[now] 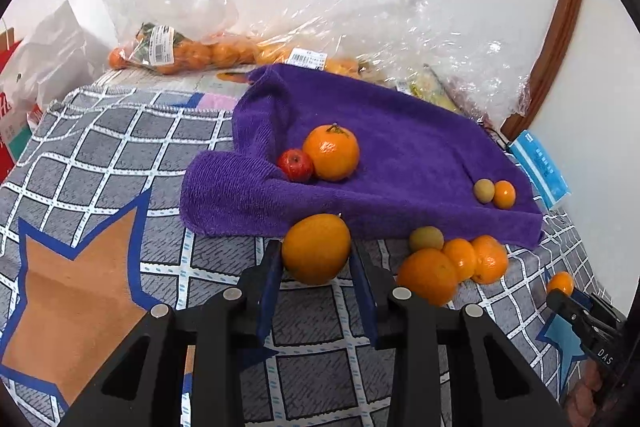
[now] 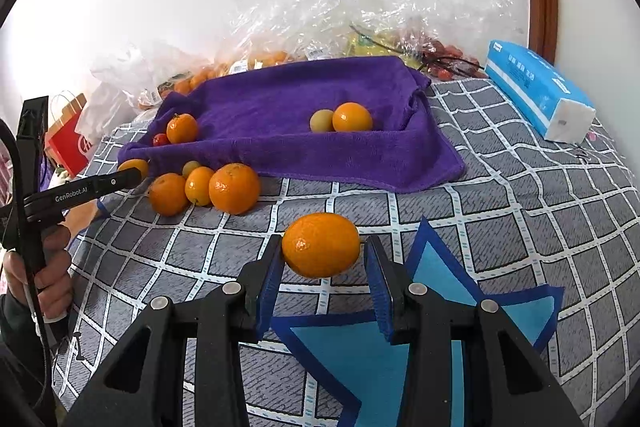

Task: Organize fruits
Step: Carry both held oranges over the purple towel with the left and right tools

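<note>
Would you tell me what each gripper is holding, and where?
Each holds an orange by its sides: left gripper one orange, right gripper another.

"GenRobot.AI" on left gripper [image 2: 132,175]

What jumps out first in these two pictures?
A round orange sits clamped in the left gripper, and another orange fruit in the right gripper. Behind them a crumpled purple towel lies on the grey checked cloth, holding several small fruits.
</note>
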Action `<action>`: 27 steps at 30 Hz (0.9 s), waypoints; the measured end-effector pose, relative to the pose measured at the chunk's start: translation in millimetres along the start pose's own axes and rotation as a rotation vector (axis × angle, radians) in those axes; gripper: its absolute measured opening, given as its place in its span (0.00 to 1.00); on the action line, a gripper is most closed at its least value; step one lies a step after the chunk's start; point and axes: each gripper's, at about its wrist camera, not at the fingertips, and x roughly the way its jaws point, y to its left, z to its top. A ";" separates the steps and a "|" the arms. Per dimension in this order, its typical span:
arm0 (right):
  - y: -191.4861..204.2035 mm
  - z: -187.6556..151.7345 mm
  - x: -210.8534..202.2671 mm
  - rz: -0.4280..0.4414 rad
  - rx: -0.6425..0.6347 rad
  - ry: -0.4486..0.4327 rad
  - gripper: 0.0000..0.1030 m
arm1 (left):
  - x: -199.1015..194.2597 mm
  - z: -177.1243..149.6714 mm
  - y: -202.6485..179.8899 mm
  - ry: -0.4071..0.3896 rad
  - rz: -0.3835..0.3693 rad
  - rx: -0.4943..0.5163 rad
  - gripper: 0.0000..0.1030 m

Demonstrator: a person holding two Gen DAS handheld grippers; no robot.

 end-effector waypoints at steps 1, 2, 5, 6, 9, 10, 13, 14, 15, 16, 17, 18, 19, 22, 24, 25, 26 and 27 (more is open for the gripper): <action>0.6 -0.2 -1.8 -0.004 -0.002 -0.009 0.39 | -1.0 -0.3 -0.8 -0.004 0.000 0.005 0.32; 1.0 -0.5 -3.4 -0.007 -0.004 -0.015 0.39 | -2.0 -0.4 -2.3 -0.008 -0.001 0.010 0.32; 1.8 -0.6 -6.4 -0.022 -0.004 -0.030 0.39 | -5.2 -0.1 -4.7 -0.026 -0.003 0.020 0.32; 1.4 -0.7 -7.4 -0.022 -0.002 -0.034 0.39 | -7.1 -0.1 -5.1 -0.035 -0.004 0.021 0.32; 0.1 -0.1 -8.2 -0.029 0.004 -0.036 0.39 | -12.5 0.0 -6.0 -0.057 -0.014 0.022 0.32; 0.5 0.3 -7.8 -0.033 0.004 -0.036 0.39 | -13.9 -0.1 -6.7 -0.063 -0.015 0.024 0.32; 3.1 1.2 -9.9 -0.036 0.006 -0.038 0.39 | -16.1 -0.3 -8.7 -0.069 -0.016 0.032 0.32; 4.4 1.5 -11.2 -0.032 0.009 -0.038 0.39 | -16.5 -0.4 -9.2 -0.068 -0.020 0.032 0.32; 5.9 2.4 -13.4 -0.025 0.011 -0.040 0.39 | -17.0 -0.4 -9.4 -0.067 -0.025 0.032 0.32; 7.3 3.4 -15.7 -0.019 0.014 -0.043 0.39 | -18.1 -0.1 -9.7 -0.068 -0.032 0.032 0.32; 9.1 5.3 -18.2 -0.014 0.013 -0.046 0.39 | -19.4 -0.3 -10.3 -0.073 -0.034 0.033 0.32; 11.3 7.8 -21.3 -0.009 0.009 -0.052 0.39 | -20.8 -0.5 -10.8 -0.080 -0.034 0.036 0.32; 13.3 10.2 -23.9 -0.007 0.004 -0.059 0.39 | -22.6 -0.5 -11.2 -0.089 -0.029 0.040 0.32; 19.0 20.1 -32.4 -0.006 -0.011 -0.082 0.39 | -24.0 -0.6 -12.4 -0.095 -0.025 0.045 0.32; 20.6 25.6 -36.2 0.007 -0.007 -0.091 0.39 | -24.9 -0.4 -12.4 -0.096 -0.031 0.044 0.32; 20.7 29.0 -37.2 0.013 -0.002 -0.095 0.39 | -25.8 -0.4 -12.5 -0.100 -0.032 0.045 0.32; 21.1 32.0 -38.6 0.020 0.002 -0.099 0.39 | -27.4 -0.3 -12.6 -0.108 -0.030 0.048 0.32; 21.1 35.8 -39.7 0.024 0.007 -0.105 0.39 | -28.9 -0.3 -12.6 -0.116 -0.027 0.050 0.32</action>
